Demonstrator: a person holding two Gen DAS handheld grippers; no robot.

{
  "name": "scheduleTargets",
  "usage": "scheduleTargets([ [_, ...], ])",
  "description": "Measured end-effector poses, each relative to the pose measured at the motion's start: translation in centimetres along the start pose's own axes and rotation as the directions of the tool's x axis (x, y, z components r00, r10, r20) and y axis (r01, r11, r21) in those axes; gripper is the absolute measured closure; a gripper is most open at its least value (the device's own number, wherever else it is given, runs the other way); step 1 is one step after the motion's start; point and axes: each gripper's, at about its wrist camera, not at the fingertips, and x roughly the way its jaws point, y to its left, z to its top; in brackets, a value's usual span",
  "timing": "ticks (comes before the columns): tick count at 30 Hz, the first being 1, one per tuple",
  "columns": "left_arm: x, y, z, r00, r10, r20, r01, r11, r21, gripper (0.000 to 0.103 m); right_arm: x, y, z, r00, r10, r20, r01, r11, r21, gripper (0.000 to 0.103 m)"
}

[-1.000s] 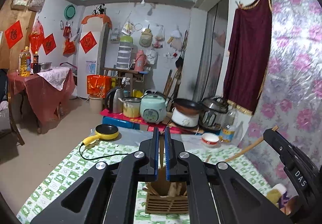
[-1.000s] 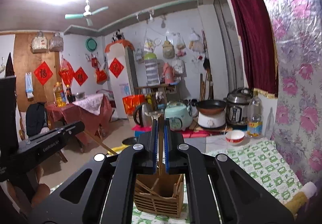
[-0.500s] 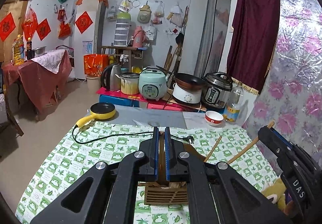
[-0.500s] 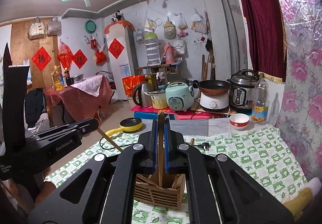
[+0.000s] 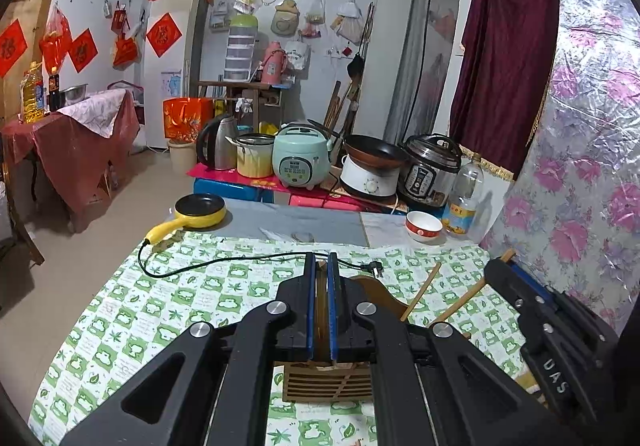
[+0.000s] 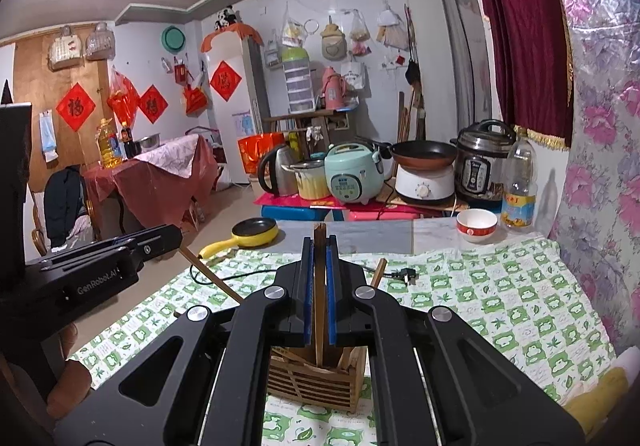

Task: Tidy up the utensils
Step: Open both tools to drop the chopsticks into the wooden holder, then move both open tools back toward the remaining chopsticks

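A slatted wooden utensil holder (image 6: 316, 382) stands on the green-checked tablecloth, also low in the left wrist view (image 5: 328, 382). My right gripper (image 6: 319, 246) is shut on a flat wooden utensil (image 6: 319, 310) whose lower end reaches into the holder. My left gripper (image 5: 321, 262) is shut on a thin wooden utensil (image 5: 321, 310) above the holder. Wooden sticks (image 5: 420, 292) lean out of the holder. The right gripper's body (image 5: 552, 334) shows at the right in the left wrist view. The left gripper's body (image 6: 92, 270) shows at the left in the right wrist view.
A yellow electric pan (image 5: 200, 211) with a black cord (image 5: 224, 262) lies at the table's far left. A red-and-white bowl (image 5: 424, 226) and a plastic bottle (image 5: 464, 193) stand far right. Cookers and a kettle sit on a low stand behind. A floral wall covering is close on the right.
Both grippers have tilted down toward the table, lowering their wooden utensils toward the holder. The jaws stay shut.
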Motion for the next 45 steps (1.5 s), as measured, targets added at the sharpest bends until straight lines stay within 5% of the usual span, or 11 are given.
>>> scheduleTargets([
  [15,1.3,0.2,-0.2,0.998,0.002,-0.061,-0.003,1.000,-0.014,0.096,1.4,0.2,-0.8,0.999,-0.001,-0.054,0.001,1.000,-0.009,0.092],
  [16,1.3,0.2,-0.3,0.998,0.006,-0.059,-0.006,1.000,-0.015,0.093,1.5,0.2,-0.8,0.998,-0.003,-0.059,0.002,1.000,-0.008,0.091],
  [18,1.0,0.1,-0.3,0.999,0.017,-0.045,-0.018,1.000,-0.011,0.054,1.4,0.1,-0.8,0.998,0.003,-0.062,-0.003,1.000,-0.003,0.081],
  [19,0.7,0.0,-0.3,0.999,0.029,-0.025,-0.029,1.000,-0.011,0.049,1.3,0.2,-0.8,0.998,0.001,-0.056,-0.001,1.000,-0.003,0.076],
  [27,-0.9,-0.3,-0.2,0.998,0.053,0.037,-0.053,0.999,-0.002,0.032,0.2,0.0,-0.5,1.000,-0.023,-0.011,0.023,1.000,0.003,0.051],
  [36,-0.1,1.3,0.1,0.998,0.063,0.005,-0.062,0.995,-0.082,0.012,-0.6,-0.6,-0.2,0.998,-0.055,0.031,0.055,0.998,0.013,0.027],
  [45,0.1,2.7,0.4,0.997,0.073,-0.014,-0.074,0.988,-0.132,0.008,-0.9,-1.0,-0.1,0.996,-0.072,0.045,0.070,0.997,0.038,0.013],
])
